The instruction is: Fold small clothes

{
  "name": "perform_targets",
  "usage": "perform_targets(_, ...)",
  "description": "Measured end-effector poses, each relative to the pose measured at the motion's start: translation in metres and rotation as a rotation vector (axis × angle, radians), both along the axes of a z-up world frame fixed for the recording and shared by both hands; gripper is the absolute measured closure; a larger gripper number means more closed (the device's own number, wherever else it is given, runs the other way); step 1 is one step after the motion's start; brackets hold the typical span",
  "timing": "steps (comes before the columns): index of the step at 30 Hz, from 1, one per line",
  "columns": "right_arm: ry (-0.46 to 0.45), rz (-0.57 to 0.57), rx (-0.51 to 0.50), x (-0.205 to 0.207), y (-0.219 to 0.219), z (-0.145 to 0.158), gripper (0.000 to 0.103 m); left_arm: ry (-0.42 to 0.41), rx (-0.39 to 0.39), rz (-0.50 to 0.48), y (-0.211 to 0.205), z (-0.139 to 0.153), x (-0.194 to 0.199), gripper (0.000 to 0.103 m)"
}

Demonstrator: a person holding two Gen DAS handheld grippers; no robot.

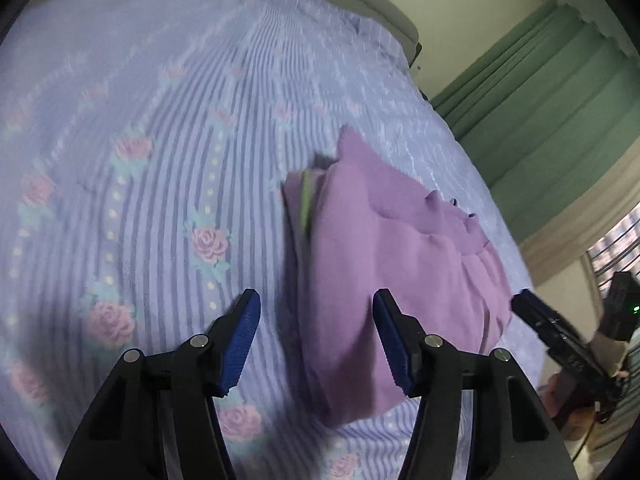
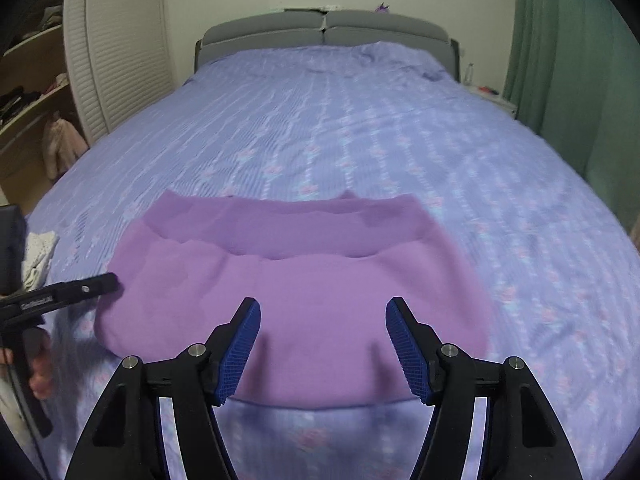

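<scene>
A folded purple garment [image 2: 296, 292] lies flat on the lilac striped bedspread [image 2: 340, 132] near the bed's front edge. It also shows in the left wrist view [image 1: 384, 272], with a green stripe at its left fold. My right gripper [image 2: 322, 336] is open and empty, hovering just above the garment's near edge. My left gripper [image 1: 316, 336] is open and empty, above the garment's left side. The left gripper shows at the left of the right wrist view [image 2: 106, 282]; the right gripper shows at the right of the left wrist view [image 1: 524, 304].
A grey headboard [image 2: 324, 28] stands at the far end of the bed. Green curtains [image 2: 568, 64] hang on the right. Open shelves with clothes [image 2: 32, 92] are on the left. A white cloth [image 2: 38, 256] lies at the bed's left edge.
</scene>
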State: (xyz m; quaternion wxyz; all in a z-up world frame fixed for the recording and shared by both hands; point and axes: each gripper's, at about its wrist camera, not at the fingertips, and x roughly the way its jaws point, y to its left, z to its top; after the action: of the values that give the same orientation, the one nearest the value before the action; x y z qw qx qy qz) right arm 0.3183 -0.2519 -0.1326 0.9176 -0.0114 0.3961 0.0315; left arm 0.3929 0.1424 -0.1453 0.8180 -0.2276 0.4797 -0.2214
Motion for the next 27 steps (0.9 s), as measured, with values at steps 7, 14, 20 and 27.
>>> perform_targets(7, 0.049, -0.019, -0.034, 0.013, 0.021, -0.029, 0.037, -0.007, -0.135, -0.042, 0.007, -0.014, 0.012, 0.05)
perform_targets(14, 0.059, -0.046, -0.014, 0.012, 0.018, -0.039, 0.037, -0.002, -0.217, -0.09, -0.019, -0.025, 0.037, 0.05)
perform_targets(20, 0.053, -0.044, -0.012, 0.015, 0.017, -0.037, 0.037, 0.076, -0.307, -0.094, -0.005, -0.036, 0.031, 0.077)
perform_targets(27, 0.059, -0.04, 0.006, 0.017, 0.014, -0.038, 0.037, 0.012, -0.232, -0.043, -0.002, 0.015, 0.02, 0.085)
